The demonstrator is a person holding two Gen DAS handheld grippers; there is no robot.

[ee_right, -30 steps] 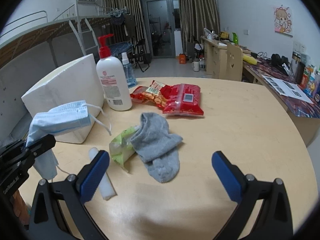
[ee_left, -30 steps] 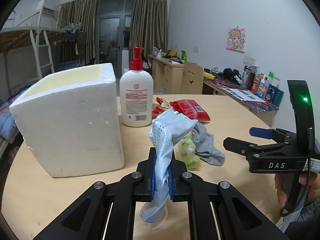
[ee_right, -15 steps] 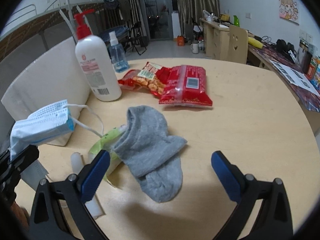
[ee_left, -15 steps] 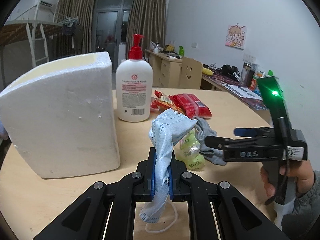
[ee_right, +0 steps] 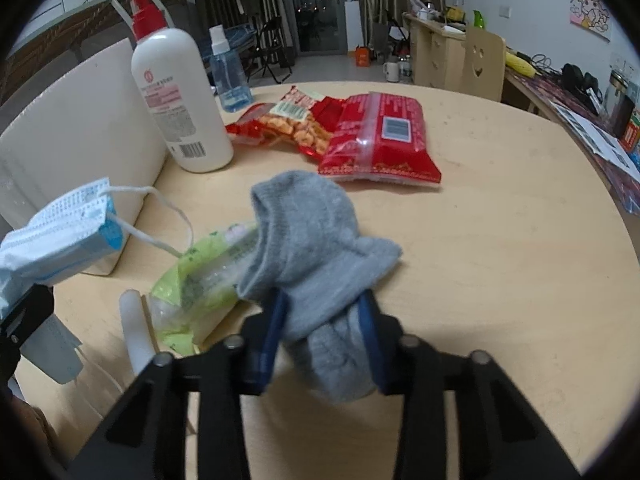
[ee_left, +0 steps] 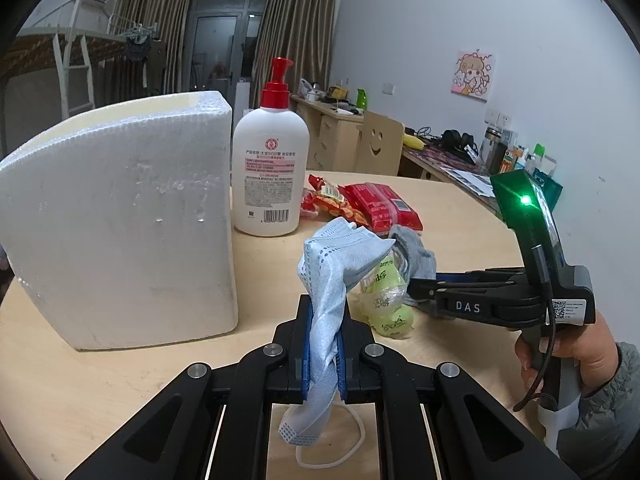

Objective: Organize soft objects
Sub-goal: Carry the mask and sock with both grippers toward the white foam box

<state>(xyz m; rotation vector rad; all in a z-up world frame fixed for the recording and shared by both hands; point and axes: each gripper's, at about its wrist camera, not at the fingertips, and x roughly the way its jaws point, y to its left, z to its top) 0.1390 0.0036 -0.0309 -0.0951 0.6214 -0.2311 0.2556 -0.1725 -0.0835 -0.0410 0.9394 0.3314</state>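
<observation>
Round light-wood desk (ee_right: pixel 500 240). On it: white foam box (ee_left: pixel 120 224) at left, lotion pump bottle (ee_right: pixel 180 100) beside it, small blue spray bottle (ee_right: pixel 228 76) behind, red snack bags (ee_right: pixel 352 136) upper centre, green packet (ee_right: pixel 196 280), grey sock (ee_right: pixel 316 248), white tube (ee_right: pixel 134 328) lower left.

Likely a dorm room: bunk bed (ee_left: pixel 60 52), desks (ee_left: pixel 336 136), curtains (ee_left: pixel 296 32).

Soft, even indoor light fills both fisheye views, fairly dim and cool. The table (ee_right: pixel 500 248) carries a broad, diffuse shadow under the right claw (ee_right: pixel 322 340), whose near parts look slightly blurred. Straight lines bow toward the dark circular borders. A green indicator light (ee_left: pixel 525 200) flares brightly in the left view.
</observation>
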